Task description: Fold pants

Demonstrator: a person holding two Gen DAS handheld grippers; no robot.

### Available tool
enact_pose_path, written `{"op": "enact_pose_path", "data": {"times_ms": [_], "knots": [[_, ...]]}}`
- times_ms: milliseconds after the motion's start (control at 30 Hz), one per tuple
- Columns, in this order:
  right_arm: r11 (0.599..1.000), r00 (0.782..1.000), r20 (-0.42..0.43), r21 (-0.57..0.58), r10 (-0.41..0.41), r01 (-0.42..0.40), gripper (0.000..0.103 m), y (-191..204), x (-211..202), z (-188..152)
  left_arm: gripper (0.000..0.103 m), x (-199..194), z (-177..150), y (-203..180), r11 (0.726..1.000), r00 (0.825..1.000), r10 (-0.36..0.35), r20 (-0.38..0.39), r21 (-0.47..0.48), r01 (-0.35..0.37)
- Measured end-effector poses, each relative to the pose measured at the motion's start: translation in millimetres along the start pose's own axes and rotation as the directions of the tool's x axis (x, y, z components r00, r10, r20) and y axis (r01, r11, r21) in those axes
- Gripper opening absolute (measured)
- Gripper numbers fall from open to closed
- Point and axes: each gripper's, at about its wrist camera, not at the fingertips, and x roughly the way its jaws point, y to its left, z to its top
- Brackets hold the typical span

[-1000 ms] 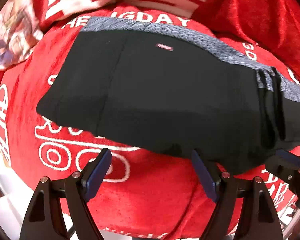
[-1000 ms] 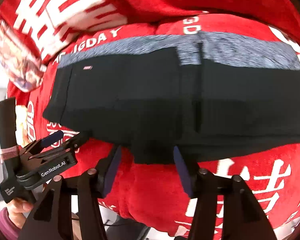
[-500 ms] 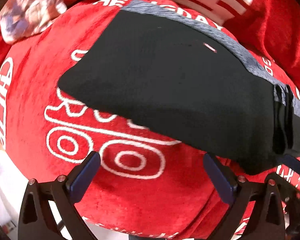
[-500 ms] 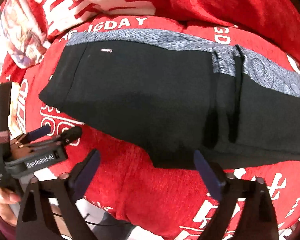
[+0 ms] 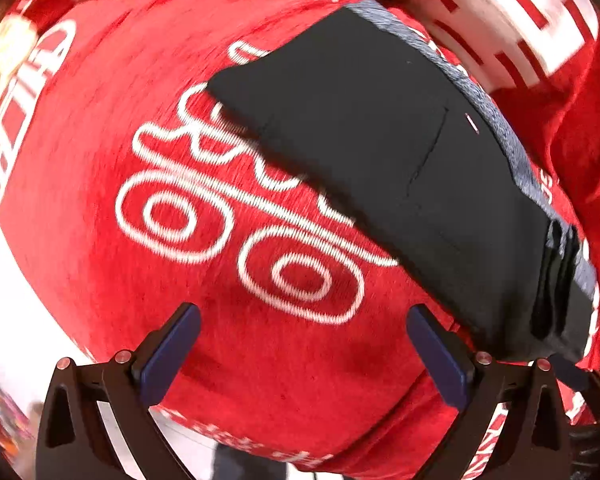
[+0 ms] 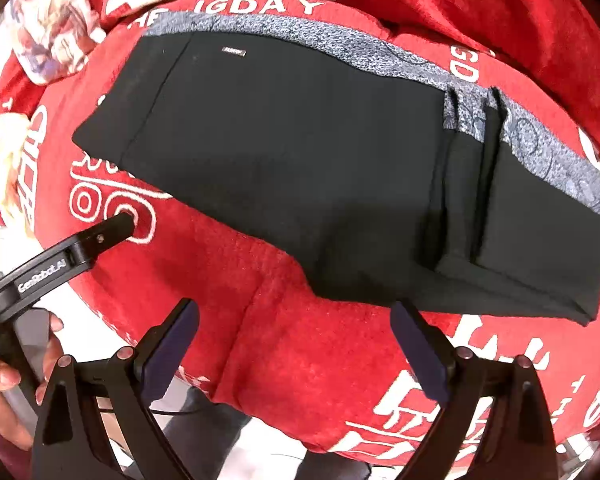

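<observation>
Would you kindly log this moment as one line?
left gripper: open, empty | right gripper: open, empty | pants: folded, on red blanket

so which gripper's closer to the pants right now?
Right. The right gripper hangs open at the near edge of the pants; the left gripper, also open, sits off past their end over the red blanket.

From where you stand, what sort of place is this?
Probably a home, perhaps a bed or sofa: black pants lie folded on a plush red blanket printed with white lettering, and a patterned cushion sits at the far corner.
</observation>
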Motion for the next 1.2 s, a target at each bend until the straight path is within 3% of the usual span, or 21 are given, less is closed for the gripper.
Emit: {"op": "enact_pose_path", "data": {"times_ms": [333, 533, 700, 833, 900, 967, 1100, 1200], "knots": [[0.991, 0.998, 0.006, -0.118, -0.065, 0.066, 0.097, 44.5, 3.4, 24.2, 0.103, -14.7, -9.0, 52.7, 0.993, 0.998, -0.026, 0.056, -0.114, 0.032], [0.993, 1.000, 0.015, -0.117, -0.019, 0.020, 0.097, 59.8, 4.9, 31.7, 0.103, -26.7, 7.2, 72.1, 0.994, 0.995, -0.031, 0.098, -0.099, 0.041], [0.996, 0.998, 0.032, -0.069, 0.057, -0.055, 0.097, 53.6, 4.4, 34.1, 0.103, -25.5, 21.5, 85.1, 0.984, 0.986, -0.136, 0.100, -0.101, 0.146], [0.993, 0.993, 0.024, -0.015, 0.114, -0.113, 0.097, 43.2, 9.7, 27.4, 0.103, -24.7, 29.8, 81.7, 0.980, 0.978, -0.183, 0.104, -0.065, 0.190], [0.991, 0.990, 0.024, 0.008, 0.136, -0.136, 0.097, 40.9, 15.7, 22.5, 0.103, -20.8, 37.0, 76.0, 0.968, 0.967, -0.233, 0.100, -0.071, 0.241], [0.987, 0.987, 0.027, 0.022, 0.157, -0.158, 0.097, 37.9, 19.6, 18.2, 0.103, -19.5, 42.1, 70.5, 0.947, 0.946, -0.307, 0.099, -0.071, 0.315], [0.982, 0.982, 0.028, 0.036, 0.187, -0.188, 0.097, 28.3, 26.3, 12.8, 0.103, -9.6, 54.4, 37.4, 0.895, 0.893, -0.442, 0.082, -0.020, 0.445], [0.976, 0.978, 0.031, 0.064, 0.207, -0.208, 0.097, 23.4, 32.4, 11.2, 0.103, 4.0, 61.3, 20.9, 0.883, 0.882, -0.468, 0.051, -0.022, 0.469]]}}
